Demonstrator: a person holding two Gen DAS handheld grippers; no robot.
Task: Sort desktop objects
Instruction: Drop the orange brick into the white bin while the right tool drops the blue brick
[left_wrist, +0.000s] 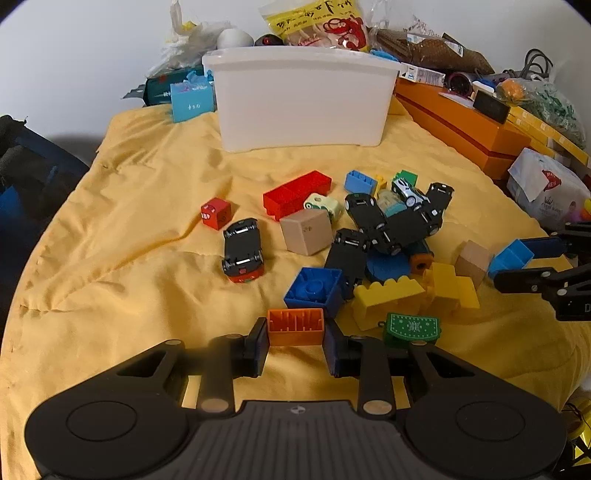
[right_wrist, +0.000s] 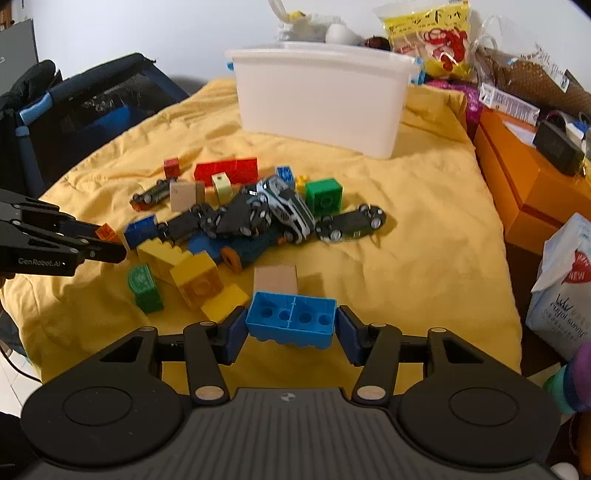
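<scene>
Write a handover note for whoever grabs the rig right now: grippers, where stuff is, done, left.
Left gripper: jaws shut on the orange brick, held just above the yellow cloth.
Right gripper: jaws shut on the blue brick, underside facing the camera.
White bin stands at the far end of the cloth; its inside is not visible.
Left: both held bricks are not yet in the bin. The toy cars, red brick, yellow bricks, green tag and wooden cubes lie loose on the cloth.
</scene>
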